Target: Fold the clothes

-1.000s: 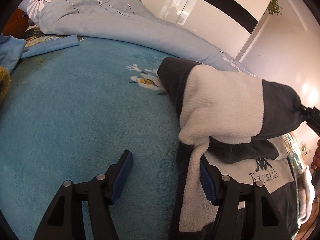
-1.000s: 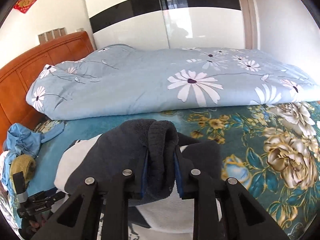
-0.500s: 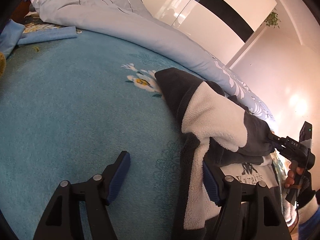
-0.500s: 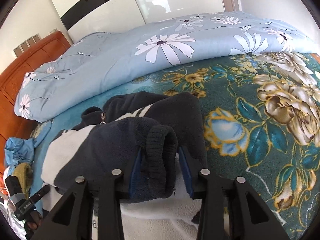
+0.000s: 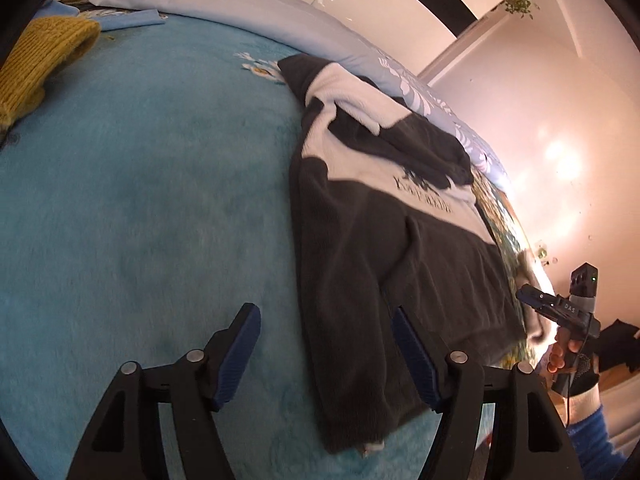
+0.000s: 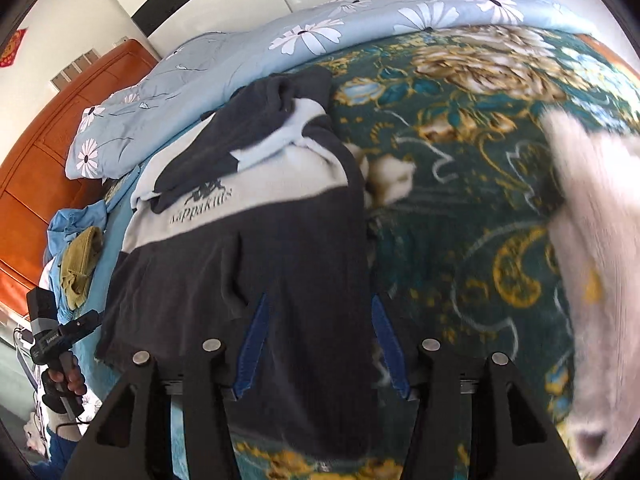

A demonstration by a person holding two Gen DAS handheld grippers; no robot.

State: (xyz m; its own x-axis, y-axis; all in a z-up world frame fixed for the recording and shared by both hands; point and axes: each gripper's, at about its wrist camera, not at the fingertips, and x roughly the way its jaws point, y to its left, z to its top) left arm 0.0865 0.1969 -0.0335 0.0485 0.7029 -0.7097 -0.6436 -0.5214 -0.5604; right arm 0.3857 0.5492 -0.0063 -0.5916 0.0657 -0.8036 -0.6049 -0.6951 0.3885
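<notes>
Left wrist view: the left gripper (image 5: 324, 356) hangs over the turquoise blanket (image 5: 152, 200) with its jaws wide and nothing pressed between them. The dark and white fleece jacket (image 5: 384, 248) lies flat on the bed, its long axis running from the hem at the near edge up toward the collar by the pale blue duvet (image 5: 280, 12). Only the jacket's left hem corner lies between the jaws, on the side of the right-hand pad; the rest spreads away to the right. The right gripper (image 5: 528, 294) shows at the jacket's far side edge, in a hand.

Right wrist view: the right gripper (image 6: 318, 350) stands half open and empty, directly above the hem, the jacket's right edge running up between its pads. The sleeves look already folded in across the chest. The likely next move is a lengthwise fold from the hem, and each gripper is near its own hem corner.
</notes>
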